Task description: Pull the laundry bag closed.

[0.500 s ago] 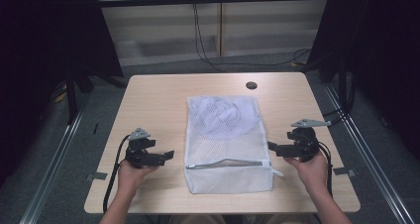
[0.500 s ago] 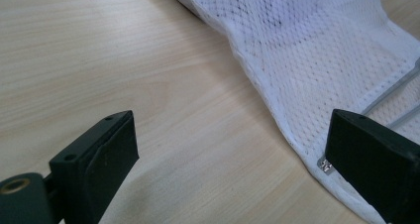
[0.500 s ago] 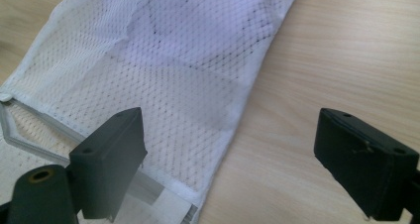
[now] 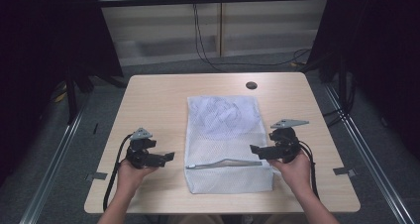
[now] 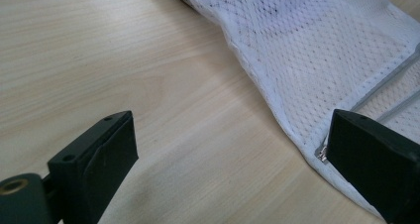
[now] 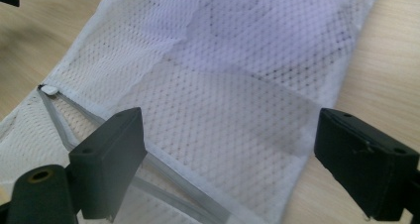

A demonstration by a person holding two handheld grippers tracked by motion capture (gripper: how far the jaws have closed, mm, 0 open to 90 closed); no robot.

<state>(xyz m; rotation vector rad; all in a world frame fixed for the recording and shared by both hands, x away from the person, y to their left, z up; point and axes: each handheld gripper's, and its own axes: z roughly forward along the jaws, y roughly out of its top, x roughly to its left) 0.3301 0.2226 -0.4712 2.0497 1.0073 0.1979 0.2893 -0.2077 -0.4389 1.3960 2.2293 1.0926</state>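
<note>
The right gripper (image 4: 254, 149) is closing in on the mesh bag (image 4: 223, 135). Compared with half a second ago, it is sitting farther in toward the middle of the counter (image 4: 158, 100), and its fingers (image 6: 106, 157) are now reaching over the bag's right edge, level with the zip (image 4: 225, 163). The left gripper (image 4: 171, 156) is holding almost the same spot as before, just beside the bag's left edge near the zip's end, with bare wood under it.

Both pairs of fingers are standing spread wide and are gripping nothing. In the right gripper view they are straddling the bag's edge seam and the mesh next to it. In the left gripper view one finger (image 5: 99, 152) is hovering over wood while the other is hanging above the bag's corner.

The bag is lying flat at the counter's middle, long way running away from the person. A pale garment (image 4: 220, 116) is showing through the mesh in its far half. The zip, running across the near part, is gaping a little, and its pull (image 6: 48, 90) is resting at the end nearer the left gripper.

Judging by this, the right hand is going first to pin or pinch the bag's side by the zip, and the left is waiting to take the pull once the fabric is held.
</note>
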